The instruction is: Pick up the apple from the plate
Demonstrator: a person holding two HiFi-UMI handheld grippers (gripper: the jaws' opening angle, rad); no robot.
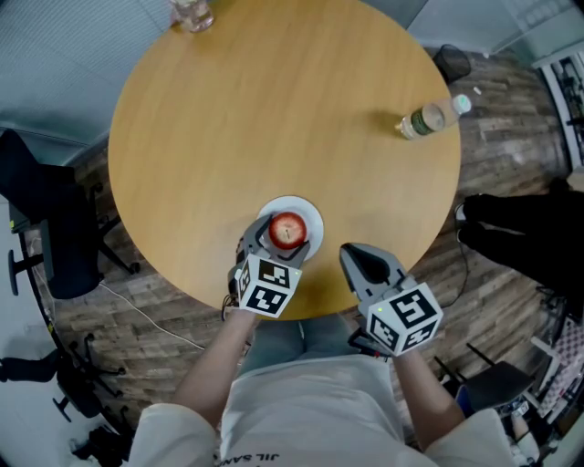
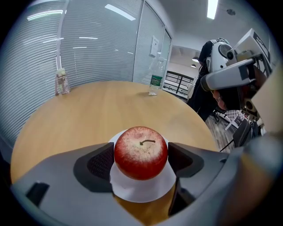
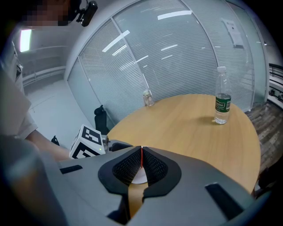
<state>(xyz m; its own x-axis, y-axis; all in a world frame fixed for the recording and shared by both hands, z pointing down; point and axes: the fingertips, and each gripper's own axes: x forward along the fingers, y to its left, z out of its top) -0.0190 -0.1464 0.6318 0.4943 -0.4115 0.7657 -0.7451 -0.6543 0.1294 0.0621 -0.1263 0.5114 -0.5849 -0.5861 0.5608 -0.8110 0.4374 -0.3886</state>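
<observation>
A red apple [image 1: 287,230] [image 2: 141,152] stands stem up on a small white plate [image 1: 313,217] [image 2: 141,193] near the front edge of the round wooden table [image 1: 274,119]. My left gripper [image 1: 280,244] [image 2: 141,162] is open and lowered around the apple, with one dark pad close on each side of it. Nothing shows the pads pressing on it. My right gripper [image 1: 363,263] [image 3: 141,164] hovers at the table's edge to the right of the plate. Its pads are shut against each other with nothing between them.
A water bottle [image 1: 431,117] [image 3: 222,103] lies or stands at the table's far right. A small glass jar [image 1: 192,14] [image 2: 62,81] is at the far edge. A black chair [image 1: 46,219] stands left of the table, and another dark seat [image 1: 520,228] is on the right.
</observation>
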